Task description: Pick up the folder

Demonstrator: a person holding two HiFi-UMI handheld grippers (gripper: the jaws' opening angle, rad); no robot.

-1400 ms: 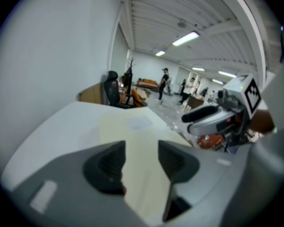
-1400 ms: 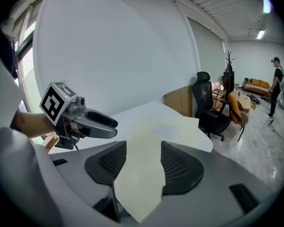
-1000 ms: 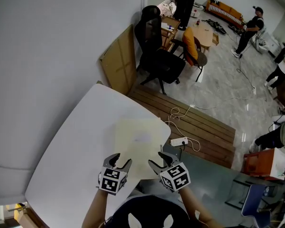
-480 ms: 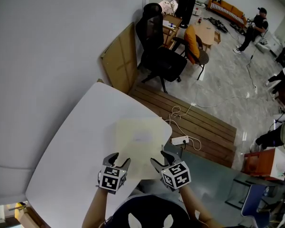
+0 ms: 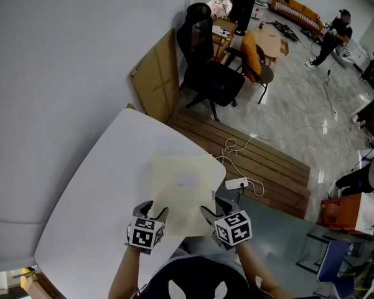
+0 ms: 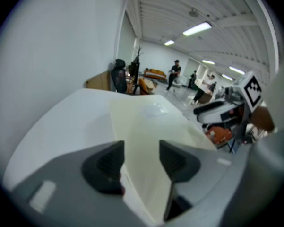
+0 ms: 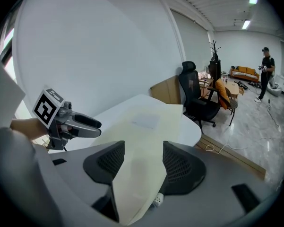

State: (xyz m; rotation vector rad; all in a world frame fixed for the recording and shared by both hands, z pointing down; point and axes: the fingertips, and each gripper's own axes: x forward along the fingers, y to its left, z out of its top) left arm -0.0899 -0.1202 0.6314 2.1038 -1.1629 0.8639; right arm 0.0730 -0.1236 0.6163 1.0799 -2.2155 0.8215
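Currently we are holding left gripper (image 5: 153, 209) and right gripper (image 5: 213, 208) jaws apart, folder (image 5: 185, 189) edge between each pair.

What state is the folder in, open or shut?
Shut: the folder lies as one flat cream sheet on the white table, no leaf spread beside it.

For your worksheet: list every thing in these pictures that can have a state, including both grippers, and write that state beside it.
folder: closed, lying on the white table, near edge between both grippers' jaws.
left gripper: open, jaws either side of the folder's near edge.
right gripper: open, jaws either side of the folder's near edge.
office chair: upright, empty.
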